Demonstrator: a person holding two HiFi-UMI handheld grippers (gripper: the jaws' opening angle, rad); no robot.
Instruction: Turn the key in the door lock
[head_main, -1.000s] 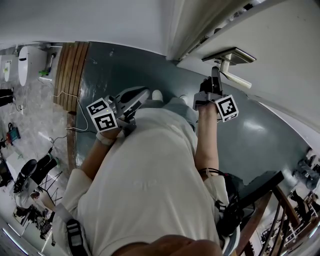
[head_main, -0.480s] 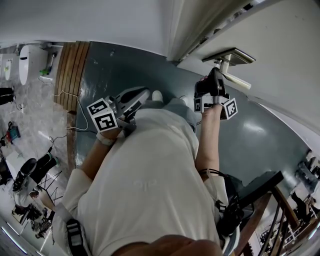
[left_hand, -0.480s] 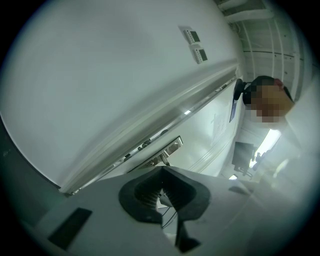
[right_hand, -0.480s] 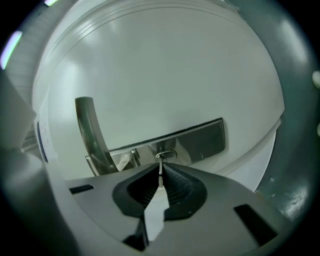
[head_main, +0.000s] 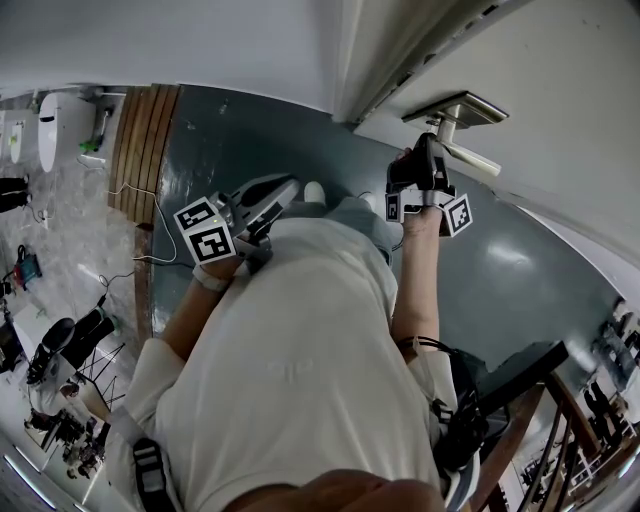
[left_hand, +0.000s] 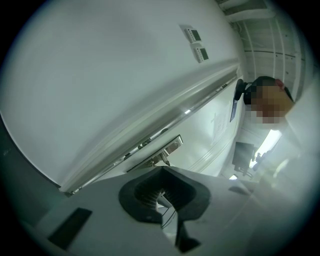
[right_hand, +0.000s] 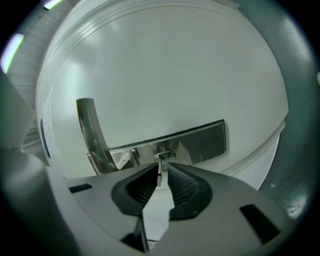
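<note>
Pinching the key between narrowed pads, the right gripper holds it edge-up, its long axis running straight away along the jaws. The tip is buried in the lock of the steel plate, beside the handle on the white door. The left gripper hangs well back from the door, its 2 jaws together on nothing.
</note>
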